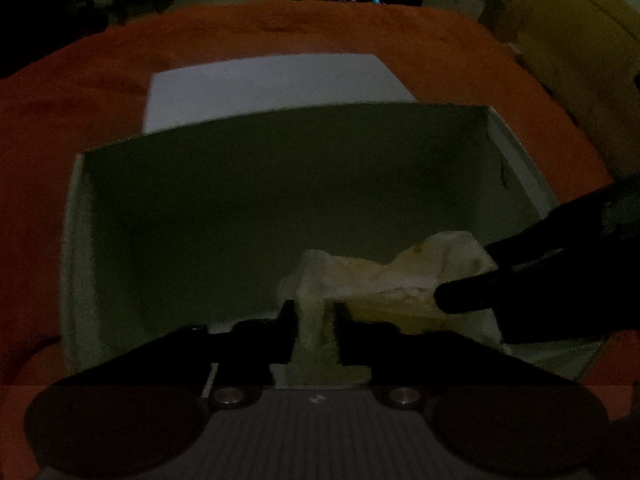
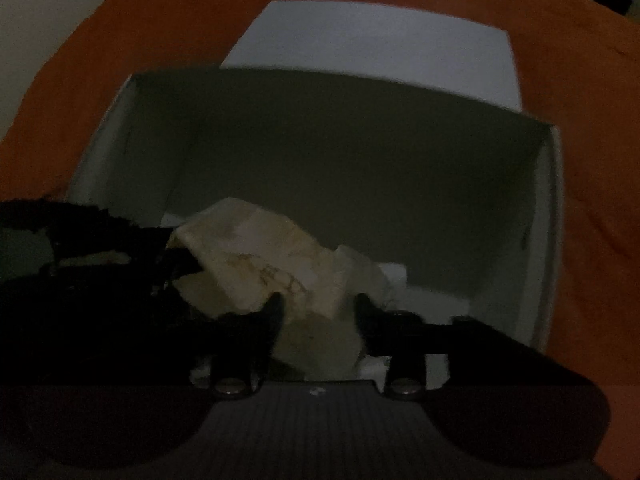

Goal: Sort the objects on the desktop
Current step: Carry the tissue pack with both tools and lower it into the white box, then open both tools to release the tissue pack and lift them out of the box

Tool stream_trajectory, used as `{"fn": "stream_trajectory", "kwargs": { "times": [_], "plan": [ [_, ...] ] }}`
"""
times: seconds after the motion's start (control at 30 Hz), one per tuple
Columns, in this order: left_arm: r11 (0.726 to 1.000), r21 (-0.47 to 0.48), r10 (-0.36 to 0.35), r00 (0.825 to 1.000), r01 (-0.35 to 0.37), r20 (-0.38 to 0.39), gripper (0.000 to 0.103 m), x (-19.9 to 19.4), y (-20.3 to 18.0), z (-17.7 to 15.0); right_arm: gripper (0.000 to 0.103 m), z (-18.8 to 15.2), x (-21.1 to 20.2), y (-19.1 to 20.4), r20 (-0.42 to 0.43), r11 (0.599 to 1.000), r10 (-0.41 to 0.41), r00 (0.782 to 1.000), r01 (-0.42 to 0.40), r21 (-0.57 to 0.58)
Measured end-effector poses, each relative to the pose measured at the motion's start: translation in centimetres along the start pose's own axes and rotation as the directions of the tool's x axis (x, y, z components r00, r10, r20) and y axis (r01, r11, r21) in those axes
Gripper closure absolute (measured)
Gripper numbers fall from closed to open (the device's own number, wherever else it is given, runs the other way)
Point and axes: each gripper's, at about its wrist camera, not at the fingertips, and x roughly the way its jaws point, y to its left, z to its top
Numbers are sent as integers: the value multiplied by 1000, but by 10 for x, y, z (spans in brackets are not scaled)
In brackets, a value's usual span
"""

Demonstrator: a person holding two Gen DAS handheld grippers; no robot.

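Observation:
A crumpled pale paper wad [image 1: 384,276] with yellowish stains hangs low inside an open white box [image 1: 78,240]. My left gripper [image 1: 316,316] is shut on a twisted end of the wad. The black right gripper [image 1: 460,300] comes in from the right and meets the wad's yellowish side. In the right wrist view the wad [image 2: 260,256] fills the gap between the fingers of my right gripper [image 2: 319,308], which press on both its sides. There the left gripper [image 2: 176,260] shows as a dark shape at the wad's left edge. The light is very dim.
The box [image 2: 554,220] stands on an orange cloth [image 1: 60,120] that covers the table. Its white lid [image 1: 272,84] lies flat behind the far wall. A yellowish cabinet [image 1: 580,40] stands beyond the table at the right. The box floor is dark and mostly bare.

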Motion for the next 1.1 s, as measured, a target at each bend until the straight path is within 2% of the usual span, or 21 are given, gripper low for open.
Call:
{"fn": "stream_trajectory", "kwargs": {
  "times": [0.03,0.1,0.13,0.2,0.23,0.43,0.53,0.67,0.8,0.9,0.93,1.03,1.1],
  "plan": [
    [1000,-18,4,1000,-4,13,54,-8,3,0,30,1,-5,-1,13,1000,2,1000,-2,-5],
    [999,-49,5,999,-3,52,25,-25,7,2,19,3,-19,-4,48,1000,11,999,-11,-4],
    [998,-59,5,997,-1,73,21,-34,9,3,17,4,-26,-6,62,1000,17,998,-18,0],
    [998,-68,5,994,3,111,4,-51,13,7,14,8,-38,-11,75,999,33,997,-34,14],
    [997,-74,7,992,3,129,2,-58,14,9,12,11,-44,-13,78,999,41,996,-43,21],
    [981,-184,-12,968,59,250,0,-97,48,43,2,36,-78,-41,143,979,157,977,-173,105],
    [970,-239,26,963,40,268,0,-104,75,70,0,55,-93,-69,181,963,174,968,-205,174],
    [963,-266,19,976,40,217,0,-95,113,111,0,87,-99,-113,218,961,146,965,-191,201],
    [989,-150,38,986,-14,163,0,-66,143,150,0,117,-99,-156,247,967,103,964,-155,204],
    [994,-104,30,995,-21,91,0,-30,166,174,0,141,-95,-189,262,970,68,963,-125,207],
    [994,-102,38,997,-31,66,0,-17,172,179,0,149,-90,-199,257,970,62,964,-119,214],
    [989,-76,133,991,-131,23,0,20,183,194,0,172,-72,-229,241,966,48,969,-107,237],
    [989,-54,134,991,-134,-9,0,43,189,201,0,184,-56,-240,233,965,47,971,-104,239]
  ]
}}
